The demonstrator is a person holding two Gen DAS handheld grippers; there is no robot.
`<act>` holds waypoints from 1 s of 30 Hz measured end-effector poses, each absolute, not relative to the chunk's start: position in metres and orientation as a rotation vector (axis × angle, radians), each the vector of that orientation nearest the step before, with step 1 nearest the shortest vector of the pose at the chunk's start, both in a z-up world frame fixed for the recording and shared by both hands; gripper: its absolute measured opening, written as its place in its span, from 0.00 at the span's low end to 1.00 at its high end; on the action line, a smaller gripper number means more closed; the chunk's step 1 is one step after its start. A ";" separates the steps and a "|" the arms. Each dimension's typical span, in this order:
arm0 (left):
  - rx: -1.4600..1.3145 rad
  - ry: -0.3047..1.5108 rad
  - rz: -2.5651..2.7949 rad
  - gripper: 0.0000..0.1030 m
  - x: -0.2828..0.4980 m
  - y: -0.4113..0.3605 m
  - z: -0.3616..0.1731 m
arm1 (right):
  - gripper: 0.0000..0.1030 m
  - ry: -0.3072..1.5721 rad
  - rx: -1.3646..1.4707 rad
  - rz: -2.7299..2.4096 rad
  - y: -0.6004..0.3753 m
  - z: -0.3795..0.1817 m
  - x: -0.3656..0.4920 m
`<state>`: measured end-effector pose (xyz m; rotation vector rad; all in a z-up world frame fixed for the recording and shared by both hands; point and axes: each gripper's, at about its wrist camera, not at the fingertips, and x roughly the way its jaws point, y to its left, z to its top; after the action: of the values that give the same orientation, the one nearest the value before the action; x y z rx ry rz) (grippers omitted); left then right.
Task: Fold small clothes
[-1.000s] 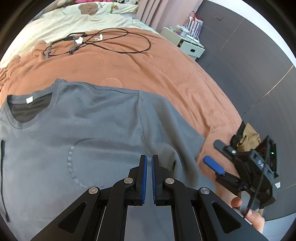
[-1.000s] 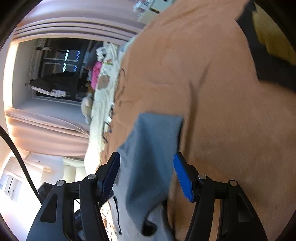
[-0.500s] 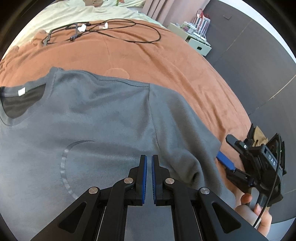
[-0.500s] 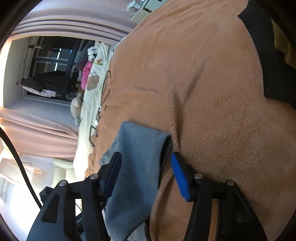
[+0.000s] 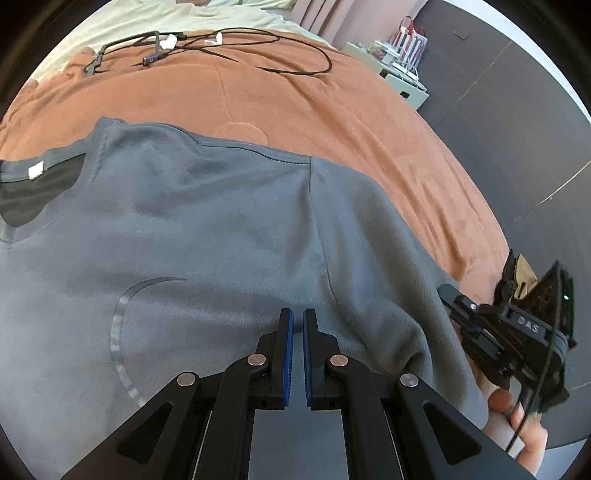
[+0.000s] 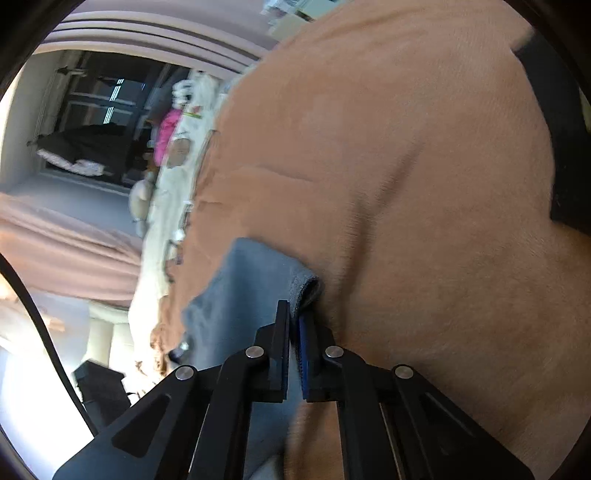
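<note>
Right tool (image 6: 294,317) now clamped on sleeve (image 6: 258,273), cable (image 5: 236,48) beyond

Shirt (image 5: 207,229): grey all over, darker inside the neck opening, small white tag (image 5: 36,170) at the collar; faint curved stripe of darker grey dashes on the chest.

Blanket (image 5: 332,122): rust orange, plain, fuzzy nap; reads paler peach-orange in the right wrist view (image 6: 424,184).

Sheet (image 5: 122,22) past the blanket's far edge: pale cream-yellow.

Cable (image 5: 295,72): black, with white tags.

Left gripper (image 5: 295,325): black body, blue pads. Right gripper (image 6: 294,317): same black, blue pads.

Curtains (image 6: 66,254): dusty pink.

Wall panels (image 5: 517,110): dark grey.

Cabinet (image 5: 402,85): pale green-white.
</note>
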<state>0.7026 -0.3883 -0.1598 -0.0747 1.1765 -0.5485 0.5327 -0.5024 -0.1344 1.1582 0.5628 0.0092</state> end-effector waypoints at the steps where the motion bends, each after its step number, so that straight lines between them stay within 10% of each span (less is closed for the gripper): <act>1: -0.078 1.177 -0.548 0.03 0.703 -0.389 -0.161 | 0.01 0.548 1.142 0.019 -0.499 -0.127 0.532; 30: -0.207 1.197 -0.579 0.03 0.716 -0.373 -0.166 | 0.01 0.417 1.122 0.465 -0.449 -0.093 0.528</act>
<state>0.7161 -0.3732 -0.1661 -0.2074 1.1974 -0.5791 0.5276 -0.4487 -0.0934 1.1219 0.4166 0.4648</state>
